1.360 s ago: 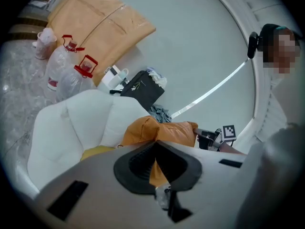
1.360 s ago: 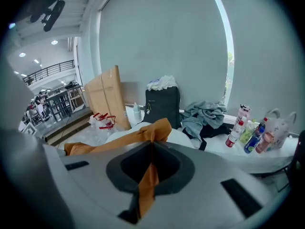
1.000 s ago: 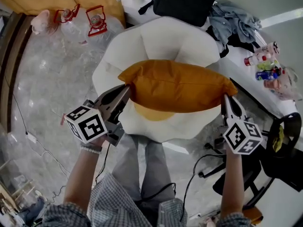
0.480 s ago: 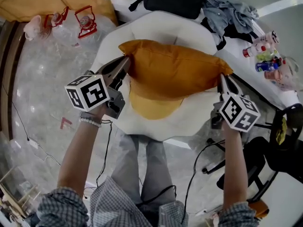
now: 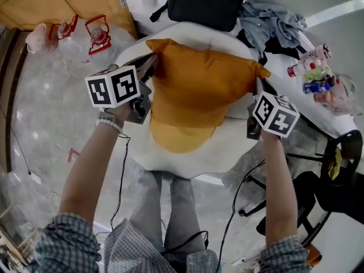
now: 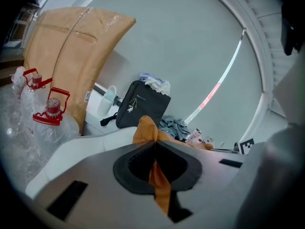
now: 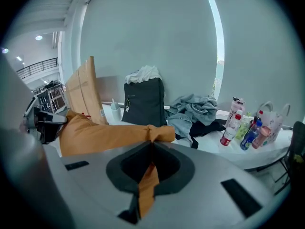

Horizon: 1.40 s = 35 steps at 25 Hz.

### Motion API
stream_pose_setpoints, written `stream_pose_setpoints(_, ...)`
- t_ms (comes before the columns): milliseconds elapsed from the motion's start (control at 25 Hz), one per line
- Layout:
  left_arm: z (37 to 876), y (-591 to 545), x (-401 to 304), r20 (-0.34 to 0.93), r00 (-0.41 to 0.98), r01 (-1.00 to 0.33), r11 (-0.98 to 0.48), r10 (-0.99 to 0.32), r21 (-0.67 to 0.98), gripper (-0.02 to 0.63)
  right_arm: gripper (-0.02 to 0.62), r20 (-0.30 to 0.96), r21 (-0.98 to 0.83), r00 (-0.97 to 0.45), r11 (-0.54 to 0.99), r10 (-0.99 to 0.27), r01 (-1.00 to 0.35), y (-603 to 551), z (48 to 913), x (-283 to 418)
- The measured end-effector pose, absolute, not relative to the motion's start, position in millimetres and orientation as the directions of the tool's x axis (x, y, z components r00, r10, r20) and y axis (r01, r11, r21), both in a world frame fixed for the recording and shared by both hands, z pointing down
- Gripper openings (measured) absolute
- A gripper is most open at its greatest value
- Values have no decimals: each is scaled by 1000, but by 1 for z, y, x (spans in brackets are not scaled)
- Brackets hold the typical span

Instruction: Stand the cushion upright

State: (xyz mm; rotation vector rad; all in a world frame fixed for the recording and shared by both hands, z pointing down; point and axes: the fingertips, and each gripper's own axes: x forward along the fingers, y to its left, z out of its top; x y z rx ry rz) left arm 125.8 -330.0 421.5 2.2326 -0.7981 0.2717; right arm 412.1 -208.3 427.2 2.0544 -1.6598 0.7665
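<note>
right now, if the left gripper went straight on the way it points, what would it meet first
The orange cushion, whose corner the left gripper grips; beyond that, probably the black bag, though depth is unclear.

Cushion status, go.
Left claw shut on one top corner, right claw shut on the other. Cushion held up over the white seat. Black bag right behind it.

Left arm (image 5: 91,169) and right arm (image 5: 278,181) stretched forward, left gripper (image 5: 151,60) pinched tight on the top left corner of the cushion (image 5: 199,92), right gripper (image 5: 257,83) pinched tight on its top right corner, both grippers tilted nose-down
</note>
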Motion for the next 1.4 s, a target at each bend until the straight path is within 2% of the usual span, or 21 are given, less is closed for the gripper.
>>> stream_pose_setpoints(200,421,-340,123,393,771,-631,-515,-501,580,16,12,612,-69,166,-262,-773,-963,-218,429,415)
stream_pose_setpoints(360,415,-344,119,360,778,-616,-515,-514,596,84,29,594,-82,178,-279,-785,-957,-219,428,419)
stream_pose_setpoints(440,413,-342,116,359,778,-616,-517,-516,594,87,51,596,-93,173,-282,-784,-955,-216,429,419)
stream_pose_setpoints(600,410,-333,113,369,771,-629,-533,-519,566,87,54,584,-121,160,-281,-796,-952,-204,427,414)
stream_pose_setpoints(800,394,-306,115,397,763,-647,-620,-511,445,79,8,542,-139,150,-264,-827,-955,-180,408,400)
stream_pose_setpoints(1000,356,-257,122,393,804,-588,-696,-447,412,11,6,510,-157,94,-200,-855,-967,-149,371,375)
stream_pose_setpoints(1160,320,-223,129,390,834,-533,-755,-390,383,8,6,474,-155,48,-137,-879,-978,-125,329,359)
stream_pose_setpoints(1400,261,-180,127,349,859,-490,-799,-374,348,8,6,420,-155,5,-77,-908,-985,-91,271,344)
